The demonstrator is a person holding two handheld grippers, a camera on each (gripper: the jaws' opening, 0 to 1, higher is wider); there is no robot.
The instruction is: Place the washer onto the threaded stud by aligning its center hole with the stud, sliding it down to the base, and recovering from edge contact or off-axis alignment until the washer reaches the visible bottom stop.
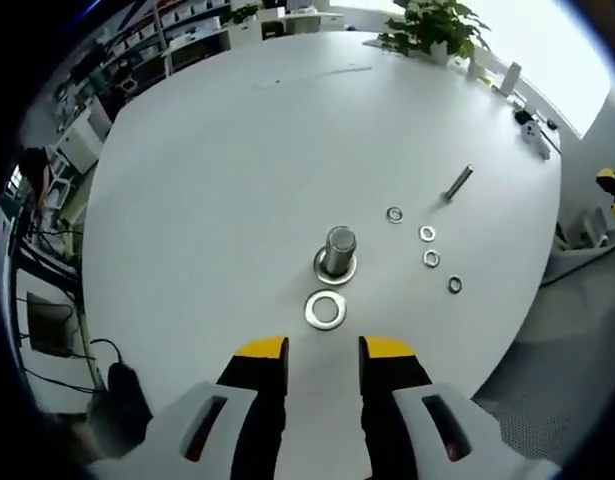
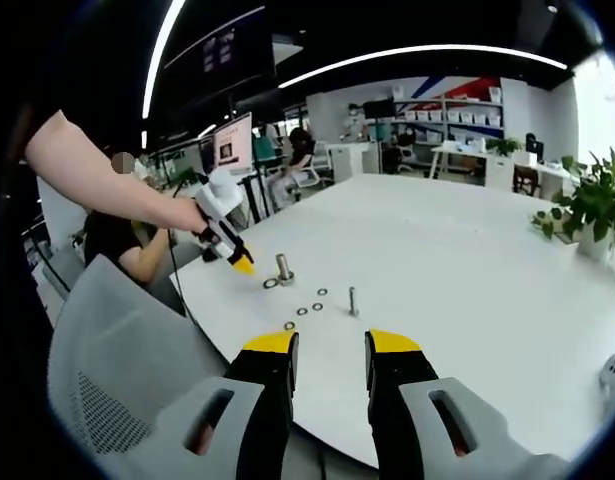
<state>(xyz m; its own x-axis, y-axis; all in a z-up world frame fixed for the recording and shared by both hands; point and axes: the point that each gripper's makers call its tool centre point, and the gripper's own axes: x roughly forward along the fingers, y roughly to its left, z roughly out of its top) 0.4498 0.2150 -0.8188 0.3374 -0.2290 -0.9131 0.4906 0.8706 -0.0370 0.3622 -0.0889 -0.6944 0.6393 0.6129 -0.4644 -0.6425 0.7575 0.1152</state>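
A short threaded stud [image 1: 338, 248] stands upright on the white table [image 1: 217, 180], with one washer [image 1: 334, 269] lying flat around its base. A larger loose washer [image 1: 325, 310] lies on the table just in front of it. My left gripper [image 1: 324, 350] is open and empty, its yellow tips a little short of that loose washer. In the right gripper view, the left gripper [image 2: 243, 265] is held by a hand close beside the stud [image 2: 284, 268] and the loose washer [image 2: 271, 284]. My right gripper [image 2: 332, 345] hangs open and empty above the table's near edge.
Several small washers [image 1: 428, 246] lie right of the stud, and a bolt [image 1: 458, 182] lies beyond them. A grey mesh chair [image 2: 117, 380] stands by the table edge. Potted plants [image 1: 432, 25] sit at the far rim. A seated person [image 2: 117, 235] is behind the hand.
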